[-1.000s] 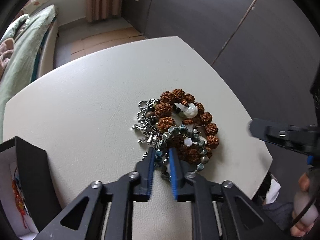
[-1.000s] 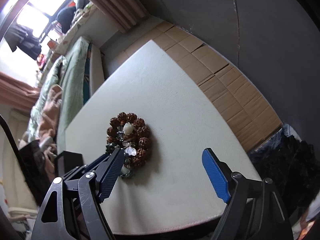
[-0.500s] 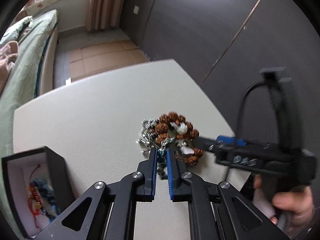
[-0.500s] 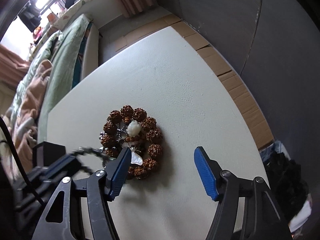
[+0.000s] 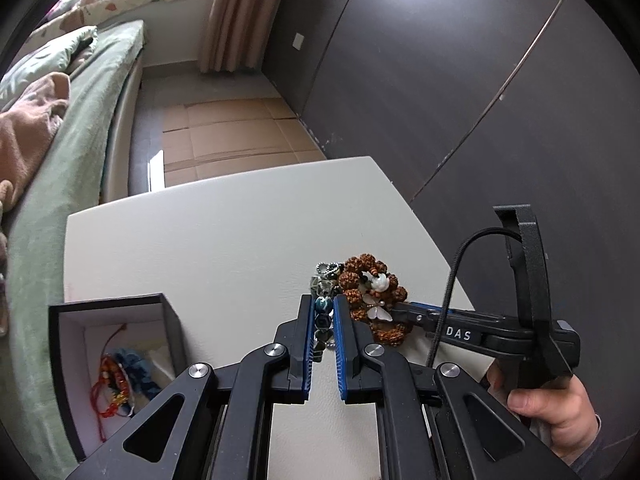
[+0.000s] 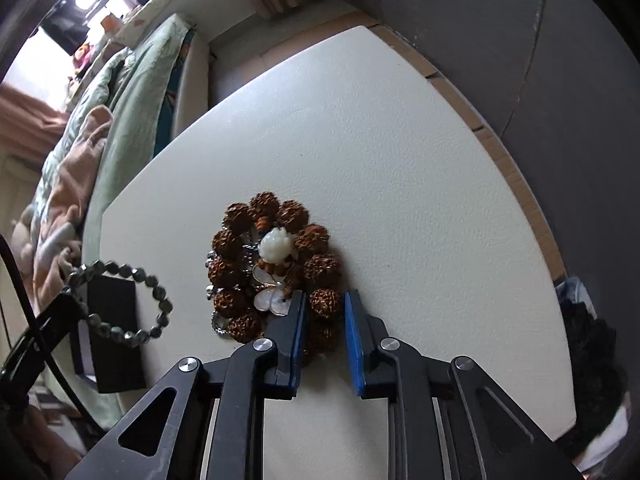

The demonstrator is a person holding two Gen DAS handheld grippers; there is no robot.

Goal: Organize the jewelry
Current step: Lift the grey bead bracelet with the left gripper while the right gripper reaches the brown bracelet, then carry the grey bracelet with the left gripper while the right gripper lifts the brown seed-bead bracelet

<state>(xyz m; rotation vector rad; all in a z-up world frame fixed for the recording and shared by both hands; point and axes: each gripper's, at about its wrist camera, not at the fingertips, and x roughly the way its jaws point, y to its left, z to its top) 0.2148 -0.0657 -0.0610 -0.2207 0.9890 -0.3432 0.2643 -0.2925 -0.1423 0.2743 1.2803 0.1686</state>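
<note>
Brown seed bracelet (image 6: 320,276) between right jaws

My right gripper (image 6: 323,312) hides lower brown beads of bracelet (image 6: 276,272); box (image 5: 116,364) contents too tangled to tell; counter (image 6: 400,160) edge cut off.

Two tongs (image 5: 323,320) (image 6: 324,312), one open black box (image 5: 116,308), one white table (image 5: 224,240).

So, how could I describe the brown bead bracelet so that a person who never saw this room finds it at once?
Start from the pale table beside the bed; a small heap of jewelry lies on it. The brown bead bracelet is the ring of big, rough, reddish-brown beads in that heap, with the right gripper closed on one bead. Only it carries a white carved bead; the faceted grey bracelet hangs from the left gripper.
</note>
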